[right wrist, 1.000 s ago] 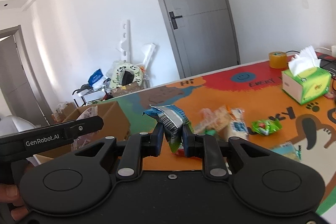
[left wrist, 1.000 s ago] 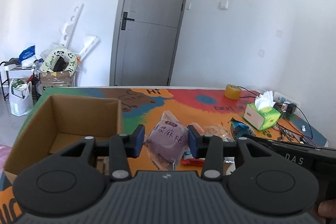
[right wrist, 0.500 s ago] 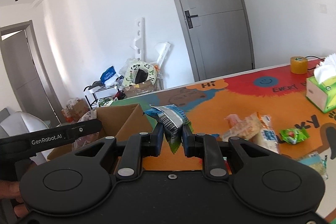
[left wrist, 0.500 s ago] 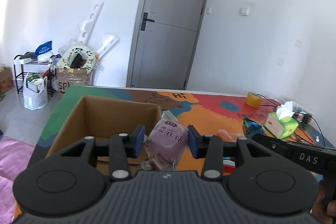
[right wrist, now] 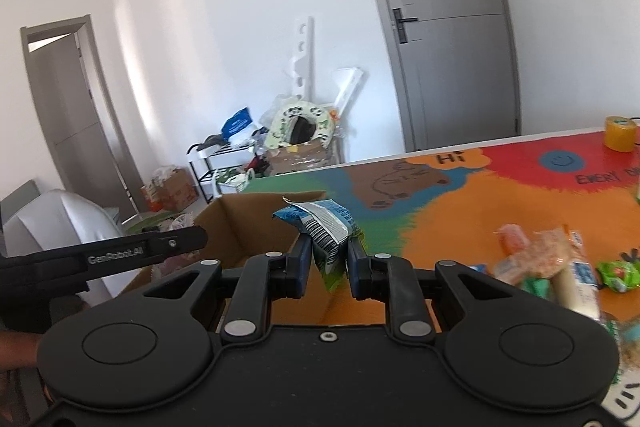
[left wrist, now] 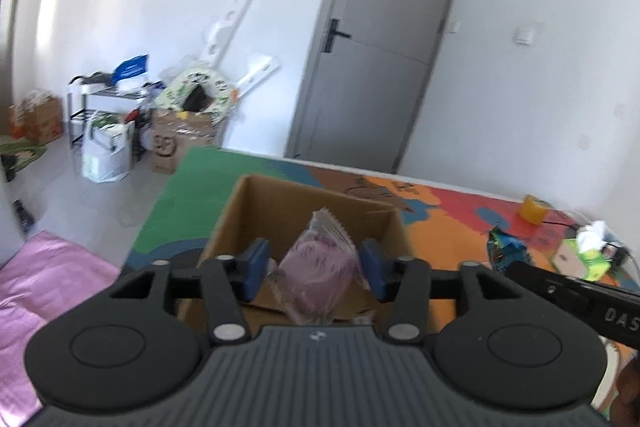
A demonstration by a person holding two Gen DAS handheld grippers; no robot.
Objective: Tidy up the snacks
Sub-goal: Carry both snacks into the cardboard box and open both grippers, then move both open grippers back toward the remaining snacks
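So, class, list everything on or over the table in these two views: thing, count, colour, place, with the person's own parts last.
Cardboard box: one, brown, open, on the table's green end.
Purple packet: one, between the left jaws, over the box.
Blue-and-green packet: one, clamped in the right jaws, beside the box.
Loose snacks: several, mixed colours, blurred, on the orange area.
Tape roll: one, yellow, far edge.
Tissue box: one, green, far right.
Table mat: one, multicoloured.
Left gripper: black with blue pads.
Right gripper: black.
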